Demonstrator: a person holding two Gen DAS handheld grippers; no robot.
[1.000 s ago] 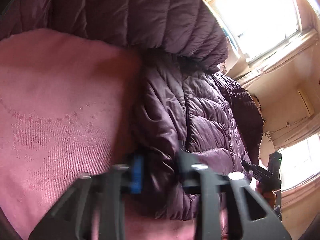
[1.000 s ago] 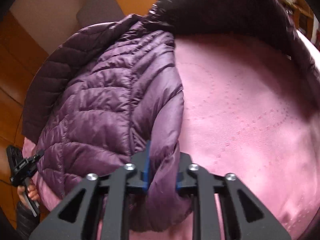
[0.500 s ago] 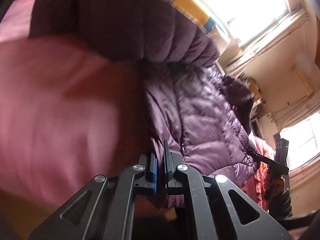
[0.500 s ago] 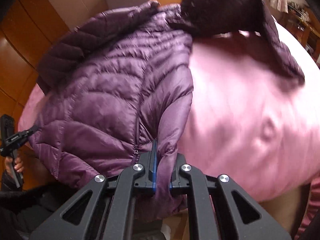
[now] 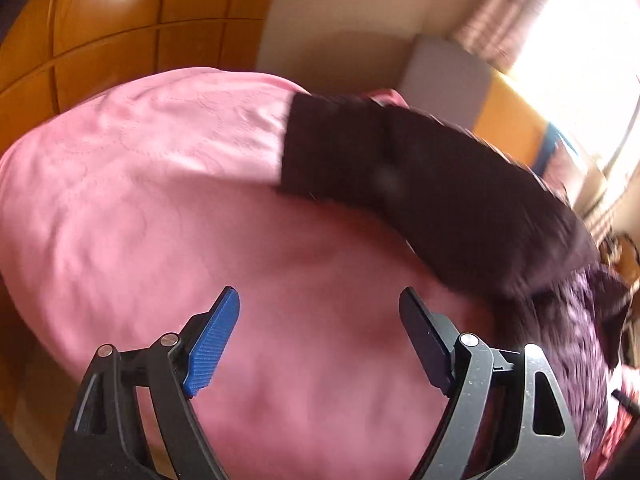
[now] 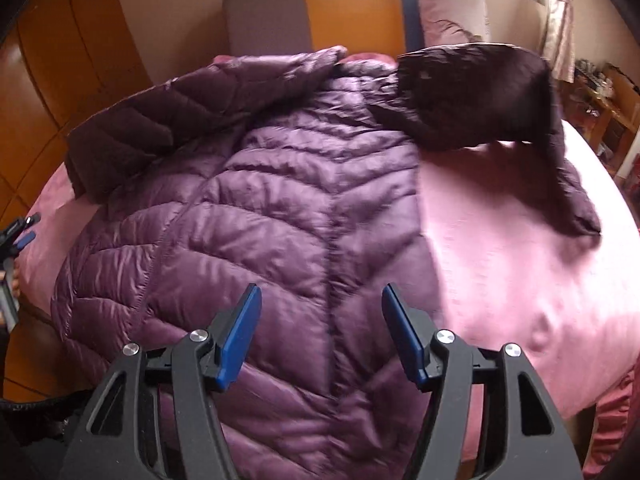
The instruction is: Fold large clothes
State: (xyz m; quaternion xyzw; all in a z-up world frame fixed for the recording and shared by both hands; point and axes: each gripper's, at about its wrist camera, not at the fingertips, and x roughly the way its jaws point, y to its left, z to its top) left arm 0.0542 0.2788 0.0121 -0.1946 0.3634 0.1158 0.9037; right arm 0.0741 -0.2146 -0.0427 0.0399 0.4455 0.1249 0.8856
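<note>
A purple quilted puffer jacket (image 6: 280,208) lies spread on a pink bedspread (image 6: 500,240). Its right sleeve (image 6: 480,96) is still in the air, dropping over the spread. My right gripper (image 6: 320,316) hovers over the jacket's lower part, jaws opening, with nothing between them. In the left wrist view the dark sleeve (image 5: 420,184) runs from the middle to the right edge, with more of the jacket (image 5: 568,344) at the lower right. My left gripper (image 5: 320,316) hangs over bare pink bedspread (image 5: 160,200), jaws opening and empty.
A grey and orange headboard (image 6: 320,8) with a pink pillow (image 6: 448,8) stands at the far end. Wooden wardrobe panels (image 5: 100,32) line the left side. The left gripper's tip (image 6: 20,232) shows at the right wrist view's left edge. Cluttered shelves (image 6: 600,96) stand on the right.
Both grippers have let go of the jacket's edge and opened. They pulled back and up; the left one swung left onto bare bedspread. The jacket now lies flat, one sleeve still falling.
</note>
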